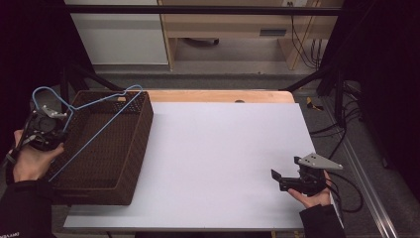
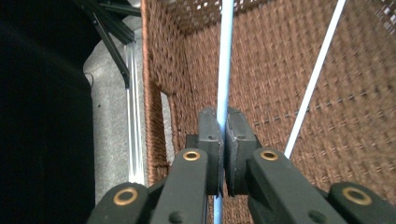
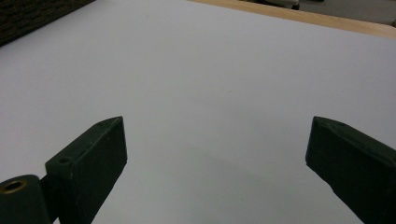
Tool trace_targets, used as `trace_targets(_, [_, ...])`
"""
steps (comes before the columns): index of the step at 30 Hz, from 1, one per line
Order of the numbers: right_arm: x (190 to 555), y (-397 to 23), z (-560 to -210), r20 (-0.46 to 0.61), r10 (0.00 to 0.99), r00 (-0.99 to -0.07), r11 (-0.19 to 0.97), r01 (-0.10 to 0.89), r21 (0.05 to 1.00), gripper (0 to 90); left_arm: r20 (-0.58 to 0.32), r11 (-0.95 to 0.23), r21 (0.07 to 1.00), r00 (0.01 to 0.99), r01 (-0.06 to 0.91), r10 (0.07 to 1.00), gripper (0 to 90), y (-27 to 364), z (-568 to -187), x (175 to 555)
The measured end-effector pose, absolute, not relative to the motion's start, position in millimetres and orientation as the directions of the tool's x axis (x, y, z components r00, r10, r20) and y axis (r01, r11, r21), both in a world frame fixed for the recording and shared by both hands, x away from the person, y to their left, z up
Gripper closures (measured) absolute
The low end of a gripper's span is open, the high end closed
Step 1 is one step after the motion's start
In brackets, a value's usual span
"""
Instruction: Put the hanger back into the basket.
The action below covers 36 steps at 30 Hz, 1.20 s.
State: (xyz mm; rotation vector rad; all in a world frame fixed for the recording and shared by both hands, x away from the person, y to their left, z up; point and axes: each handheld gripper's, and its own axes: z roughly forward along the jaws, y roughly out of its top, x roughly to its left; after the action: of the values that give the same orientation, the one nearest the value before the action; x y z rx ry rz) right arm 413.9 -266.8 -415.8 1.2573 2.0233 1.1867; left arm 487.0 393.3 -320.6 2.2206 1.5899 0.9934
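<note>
left gripper [image 1: 47, 128] clamped on blue hanger [image 1: 99, 126], frame left, over basket [image 1: 133, 148] | right gripper [image 1: 287, 181] jaws apart, idle lower right | likely mid-transfer; next: lift hanger clear or lower in

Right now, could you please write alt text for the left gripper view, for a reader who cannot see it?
The left gripper is shut on a light blue wire hanger, its two black jaws pinching one thin rod. Behind it is the inside of a brown woven basket, with another rod of the hanger slanting across at the right.

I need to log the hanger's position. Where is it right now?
The blue hanger is at the left of the high view, held above the brown basket by the left gripper, whose jaws are shut on its wire.
</note>
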Motion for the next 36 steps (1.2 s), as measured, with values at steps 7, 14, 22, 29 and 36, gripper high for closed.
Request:
trace_targets(7, [414,-267,-416,0.042,0.884,-0.466,0.208,0.47,0.858,6.0,0.376,-0.367,0.502,0.185,0.783,0.908,86.8,394,-346,492])
trace_targets(14, [414,-267,-416,0.045,0.884,-0.466,0.204,0.471,0.858,5.8,0.317,-0.366,0.464,0.234,0.807,0.919,86.3,387,-376,496])
trace_targets(22, [414,-267,-416,0.048,0.882,-0.468,0.202,0.47,0.859,5.8,0.251,-0.361,0.52,0.265,0.774,0.931,78.5,384,-369,486])
trace_targets(29, [413,-268,-414,0.056,0.881,-0.47,0.192,0.463,0.865,5.8,0.147,-0.296,0.71,0.276,0.639,0.95,58.0,373,-340,459])
trace_targets(36, [412,-268,-413,0.061,0.878,-0.475,0.181,0.447,0.876,5.4,0.093,-0.272,0.839,0.368,0.472,0.925,36.7,341,-331,430])
